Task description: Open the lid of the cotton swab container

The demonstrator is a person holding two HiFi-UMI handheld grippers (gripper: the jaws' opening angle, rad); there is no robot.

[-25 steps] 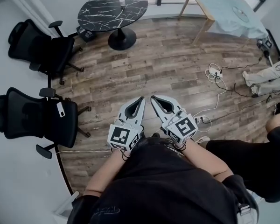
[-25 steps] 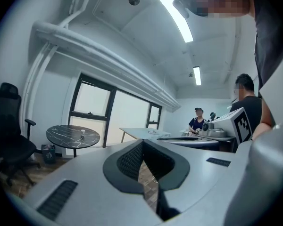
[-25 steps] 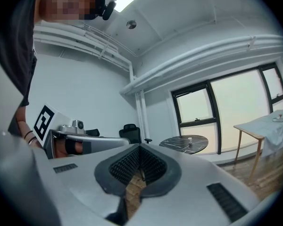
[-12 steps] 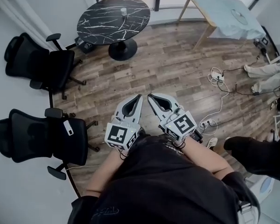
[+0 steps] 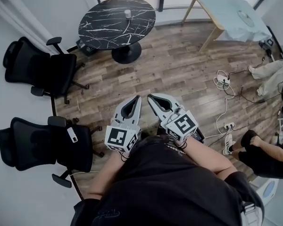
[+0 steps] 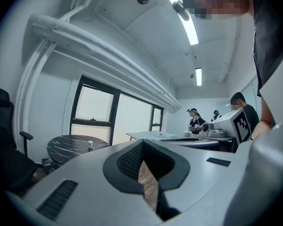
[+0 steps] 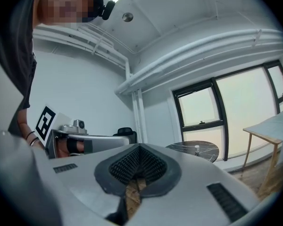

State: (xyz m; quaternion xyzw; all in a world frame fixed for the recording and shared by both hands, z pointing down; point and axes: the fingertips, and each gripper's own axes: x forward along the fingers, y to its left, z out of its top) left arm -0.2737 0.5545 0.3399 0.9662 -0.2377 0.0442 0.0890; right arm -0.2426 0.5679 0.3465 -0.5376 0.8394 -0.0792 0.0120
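A small white container (image 5: 128, 13) stands on the round black marble table (image 5: 108, 25) across the room; it is also small in the left gripper view (image 6: 90, 146) and the right gripper view (image 7: 196, 149). Whether it holds cotton swabs is too small to tell. My left gripper (image 5: 137, 98) and right gripper (image 5: 149, 97) are held close in front of my body, side by side over the wooden floor, far from the table. Both are shut with nothing between the jaws, as the left gripper (image 6: 142, 142) and right gripper (image 7: 139, 146) show in their own views.
Two black office chairs (image 5: 42, 72) (image 5: 47, 142) stand at the left between me and the wall. A pale rectangular table (image 5: 231, 13) is at the back right. Cables and a power strip (image 5: 224, 81) lie on the floor. A person's legs (image 5: 266, 152) are at the right.
The view has shifted a little, so the round table and chairs sit slightly further right in it. The person at the right has moved. Both grippers stay shut and held together.
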